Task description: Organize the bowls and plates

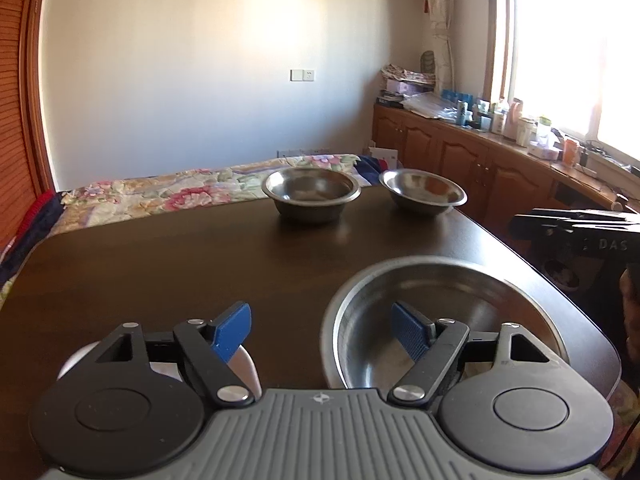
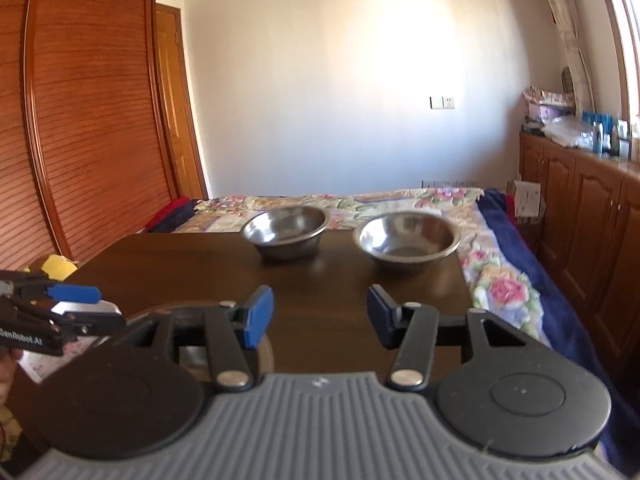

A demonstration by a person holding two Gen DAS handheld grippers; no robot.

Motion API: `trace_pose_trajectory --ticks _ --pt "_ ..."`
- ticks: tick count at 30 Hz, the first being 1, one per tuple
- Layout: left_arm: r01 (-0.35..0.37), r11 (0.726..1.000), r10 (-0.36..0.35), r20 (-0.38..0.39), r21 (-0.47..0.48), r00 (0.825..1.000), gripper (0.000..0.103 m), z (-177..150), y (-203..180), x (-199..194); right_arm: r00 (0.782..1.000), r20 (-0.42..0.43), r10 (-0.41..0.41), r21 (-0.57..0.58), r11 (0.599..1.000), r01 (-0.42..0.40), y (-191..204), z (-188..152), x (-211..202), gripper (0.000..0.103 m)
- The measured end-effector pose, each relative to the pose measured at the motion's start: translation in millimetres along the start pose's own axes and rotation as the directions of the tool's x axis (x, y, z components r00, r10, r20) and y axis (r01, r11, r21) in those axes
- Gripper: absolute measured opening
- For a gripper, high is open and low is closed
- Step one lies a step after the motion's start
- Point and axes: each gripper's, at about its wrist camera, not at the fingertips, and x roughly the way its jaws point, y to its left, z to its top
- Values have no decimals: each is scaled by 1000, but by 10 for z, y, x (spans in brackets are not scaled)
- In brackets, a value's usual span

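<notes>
At bench (image 1: 160, 264) far edge: two steel bowls (image 1: 311, 193) (image 1: 422, 192) side by side, apart. Near right: large steel bowl (image 1: 440, 320). Left gripper (image 1: 322, 334) fingers spread, right finger over its rim. Right gripper (image 2: 320, 314) fingers spread, empty.

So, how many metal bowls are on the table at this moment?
3. Two stand side by side at the far edge: the far left bowl and the far right bowl. The near bowl is under the left gripper. Others may be hidden below it.
</notes>
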Motion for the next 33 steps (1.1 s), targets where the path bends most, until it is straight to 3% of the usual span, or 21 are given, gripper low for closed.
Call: trace_pose_trajectory --ticks 9,13,22,30,33 --pt "-43 999 43 17 3 999 81 292 145 129 1000 5 5 -74 997 -5 -206 393 215 59" --pt "-57 998 57 16 7 998 83 409 188 245 1000 -10 10 -90 996 -11 -290 507 410 67" --pt "-73 997 73 1 4 997 89 683 318 613 997 -66 38 -113 993 -46 -332 674 850 70" --pt "-49 999 50 -15 8 999 88 880 394 952 986 -132 98 -113 987 -113 -245 718 1301 69" --pt "-29 1000 29 -30 -5 999 81 923 416 1099 978 -168 123 -106 984 -142 -206 693 1479 68"
